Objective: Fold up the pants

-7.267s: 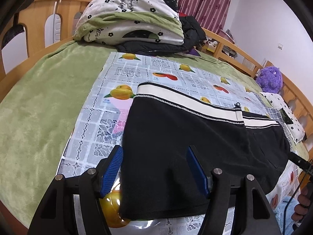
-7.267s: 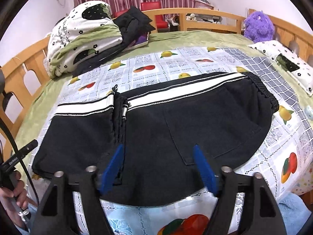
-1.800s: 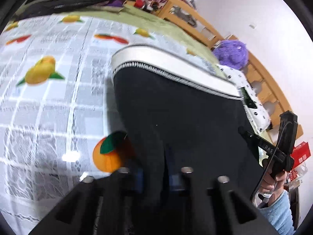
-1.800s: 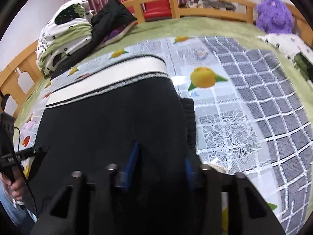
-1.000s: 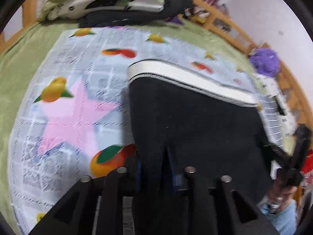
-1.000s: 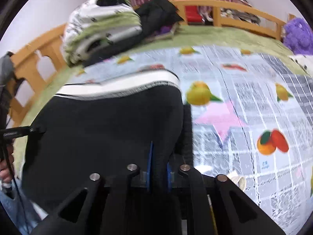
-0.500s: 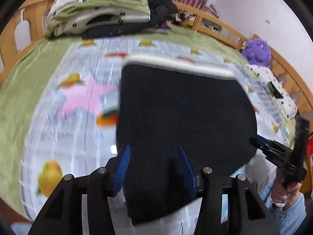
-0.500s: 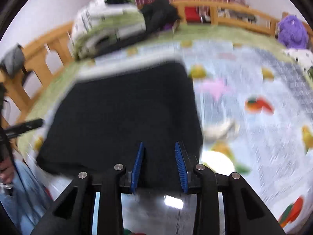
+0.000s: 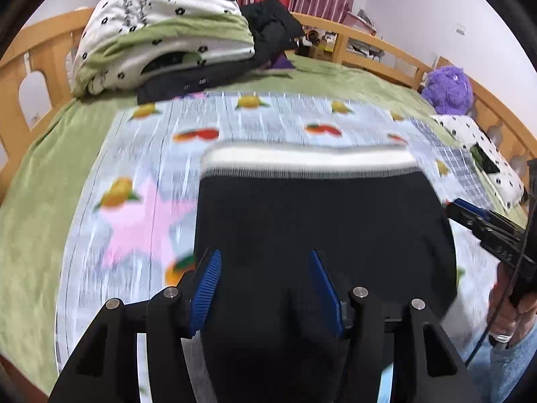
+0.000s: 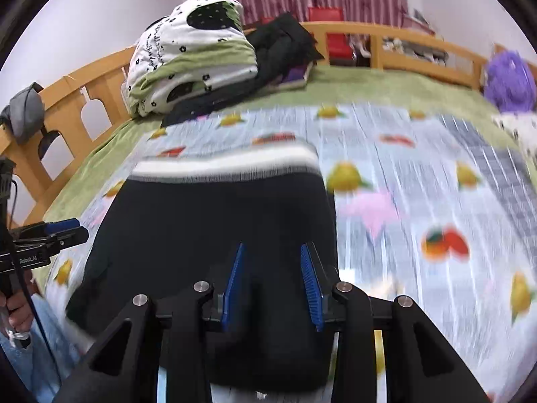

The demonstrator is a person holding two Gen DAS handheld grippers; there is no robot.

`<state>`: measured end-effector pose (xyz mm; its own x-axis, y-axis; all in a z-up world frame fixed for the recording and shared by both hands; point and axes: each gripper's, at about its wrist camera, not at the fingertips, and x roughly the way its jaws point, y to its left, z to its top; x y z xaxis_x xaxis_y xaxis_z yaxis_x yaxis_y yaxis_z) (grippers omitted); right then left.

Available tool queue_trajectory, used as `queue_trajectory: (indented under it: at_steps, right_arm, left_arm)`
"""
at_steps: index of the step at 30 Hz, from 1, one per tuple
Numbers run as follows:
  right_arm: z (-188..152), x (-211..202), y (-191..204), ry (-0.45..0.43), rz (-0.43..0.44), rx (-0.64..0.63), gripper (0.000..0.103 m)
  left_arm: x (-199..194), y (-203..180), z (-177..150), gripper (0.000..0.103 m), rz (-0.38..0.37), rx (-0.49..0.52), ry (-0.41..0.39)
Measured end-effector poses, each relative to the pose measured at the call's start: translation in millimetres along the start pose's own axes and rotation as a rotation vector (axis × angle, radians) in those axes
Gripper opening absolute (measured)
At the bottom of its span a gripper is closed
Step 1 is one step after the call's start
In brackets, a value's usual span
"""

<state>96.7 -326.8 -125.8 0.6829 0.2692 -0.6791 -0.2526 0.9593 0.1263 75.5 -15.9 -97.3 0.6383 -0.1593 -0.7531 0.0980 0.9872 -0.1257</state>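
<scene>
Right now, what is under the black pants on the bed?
The pants lie on a fruit-print sheet spread over a green blanket. Whatever part of the sheet lies directly beneath them is covered.

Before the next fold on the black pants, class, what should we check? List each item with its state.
1. Left gripper jaws just opened, clear of the cloth: ok.
2. Right gripper likewise released: ok.
3. Black pants lie folded on the fruit-print sheet: ok.
4. White waistband edges aligned: cannot tell, blurred.
5. Near hem flat: cannot tell, hidden behind the grippers.
</scene>
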Motion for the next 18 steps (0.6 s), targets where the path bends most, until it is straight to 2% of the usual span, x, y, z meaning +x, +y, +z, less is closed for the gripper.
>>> queue_trajectory:
  at_steps: [4,6,9,11,14,18]
  right_arm:
    - [47,40,11,-0.038,0.011,-0.076,0.034]
    - [56,62,12,-0.024,0.014,-0.109,0.034]
    - [51,114,7,0.027,-0.044,-0.157,0.033]
    - [48,123,2,0.014,-0.035,-0.147,0.033]
    - [51,125,-3,0.025,-0.01,-0.115,0.033]
    - [49,123,-2,0.024,-0.01,-0.119,0.033]
  left_arm:
    - [26,-4,42,0.059,0.011,0.011,-0.06]
    - [46,-5,50,0.06,0.034,0.023,-0.066]
    - [95,8,52,0.06,0.073,-0.005,0.005]
    - [122,20,48,0.061,0.042,-0.07,0.059]
    - [126,17,45,0.065,0.039,-0.048,0.042]
    - [112,14,43,0.065,0.044,-0.038,0.066]
